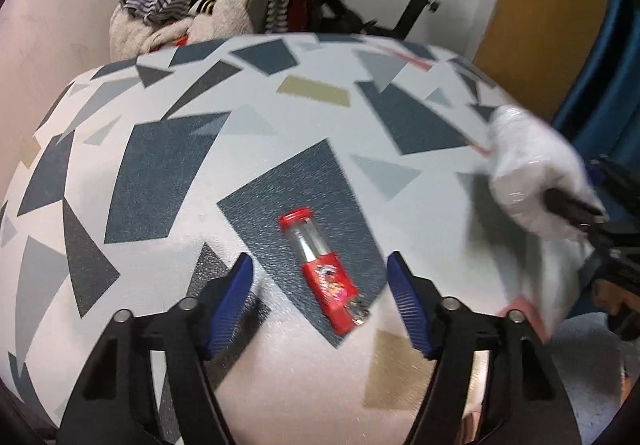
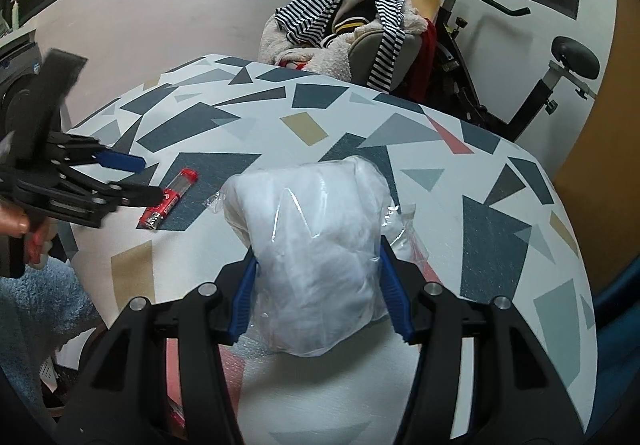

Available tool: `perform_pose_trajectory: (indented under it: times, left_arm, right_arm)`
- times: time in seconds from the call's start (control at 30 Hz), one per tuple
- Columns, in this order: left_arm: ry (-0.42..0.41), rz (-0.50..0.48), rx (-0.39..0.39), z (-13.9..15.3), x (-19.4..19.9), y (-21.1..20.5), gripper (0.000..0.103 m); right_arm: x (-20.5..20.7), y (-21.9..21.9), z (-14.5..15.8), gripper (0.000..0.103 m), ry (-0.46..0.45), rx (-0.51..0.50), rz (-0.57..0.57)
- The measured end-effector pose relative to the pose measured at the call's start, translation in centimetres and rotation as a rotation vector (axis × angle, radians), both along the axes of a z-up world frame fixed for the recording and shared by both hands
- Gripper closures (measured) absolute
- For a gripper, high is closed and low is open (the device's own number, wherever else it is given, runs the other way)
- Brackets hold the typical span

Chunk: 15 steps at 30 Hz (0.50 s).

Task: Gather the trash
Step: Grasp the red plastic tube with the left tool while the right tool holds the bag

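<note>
Pale walls bound a round table patterned with grey, blue and tan shards; most of its top lies open. Behind its far rim, a chair heaped with clothes and an exercise bike. Right gripper, jaws clamped on a clear plastic bag of white, possibly crumpled, material; its lower end is cut off by the fingers. Left gripper, jaws apart and empty, straddles a red-and-clear wrapper lying flat near the table's near edge. Motion blur softens the left view.
</note>
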State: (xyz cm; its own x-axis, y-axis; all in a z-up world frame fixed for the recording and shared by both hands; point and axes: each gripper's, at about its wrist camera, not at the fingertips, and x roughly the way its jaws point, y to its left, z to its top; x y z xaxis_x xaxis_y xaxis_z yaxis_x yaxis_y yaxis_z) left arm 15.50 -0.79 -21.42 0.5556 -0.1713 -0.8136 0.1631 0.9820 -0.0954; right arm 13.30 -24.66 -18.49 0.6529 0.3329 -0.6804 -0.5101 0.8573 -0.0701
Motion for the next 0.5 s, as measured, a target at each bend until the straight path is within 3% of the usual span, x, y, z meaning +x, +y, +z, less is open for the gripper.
perform_pose_trajectory:
  times: [0.13, 0.3, 0.33, 0.43, 0.5]
  left_arm:
    - [0.042, 0.039, 0.017, -1.2, 1.2, 0.1, 0.042]
    - [0.02, 0.022, 0.11, -1.7, 1.6, -1.1, 0.045]
    - [0.019, 0.023, 0.107, -1.7, 1.7, -1.2, 0.049]
    - [0.016, 0.009, 0.102, -1.5, 1.8, -1.4, 0.077]
    - [0.02, -0.014, 0.098, -1.4, 1.6, -1.6, 0.079]
  right_arm:
    - [0.0, -0.4, -0.2, 0.047, 0.003, 0.01, -0.004]
    - [-0.2, -0.6, -0.3, 0.047, 0.009, 0.015, -0.005]
    - [-0.3, -0.6, -0.4, 0.047, 0.011, 0.017, -0.007]
    - [-0.5, -0.6, -0.4, 0.047, 0.014, 0.021, -0.008]
    - [-0.9, -0.6, -0.3, 0.047, 0.014, 0.023, -0.006]
